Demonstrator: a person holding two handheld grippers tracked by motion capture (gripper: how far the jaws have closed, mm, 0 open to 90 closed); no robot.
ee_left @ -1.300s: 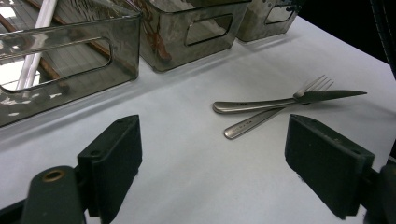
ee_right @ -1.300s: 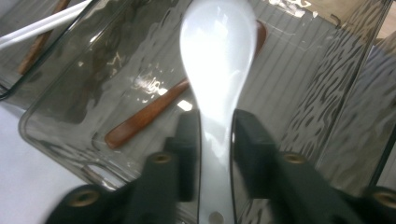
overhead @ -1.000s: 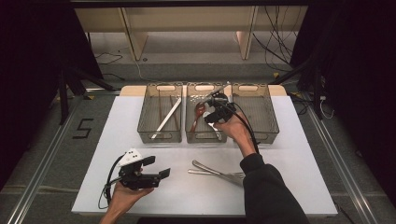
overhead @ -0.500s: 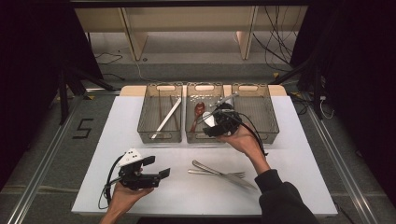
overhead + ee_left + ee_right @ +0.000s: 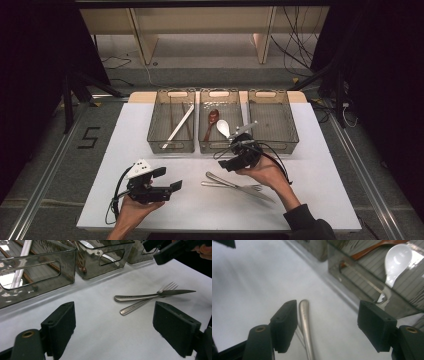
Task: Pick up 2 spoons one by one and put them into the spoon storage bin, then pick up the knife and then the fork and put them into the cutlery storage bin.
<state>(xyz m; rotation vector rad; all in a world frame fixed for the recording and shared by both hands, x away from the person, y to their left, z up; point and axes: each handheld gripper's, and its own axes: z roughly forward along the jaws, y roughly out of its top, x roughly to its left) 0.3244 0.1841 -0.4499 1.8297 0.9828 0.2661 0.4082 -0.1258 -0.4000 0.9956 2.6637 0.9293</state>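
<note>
My right gripper hovers over the white table just in front of the middle bin. Its jaws have just been opening and stand open with nothing gripped. A metal handle lies on the table below, beside one jaw. A white spoon and a brown spoon lie in the middle bin. A fork and a knife lie crossed on the table. My left gripper rests open at the near left, aimed at them.
Three clear bins stand in a row at the back of the white table. The left bin holds chopsticks and a white stick; the right bin looks bare. Floor rails run along both sides of the table.
My right gripper has drawn back from over the middle bin to the table in front of it, jaws wider. The white spoon now shows in that bin. The left gripper kept still.
</note>
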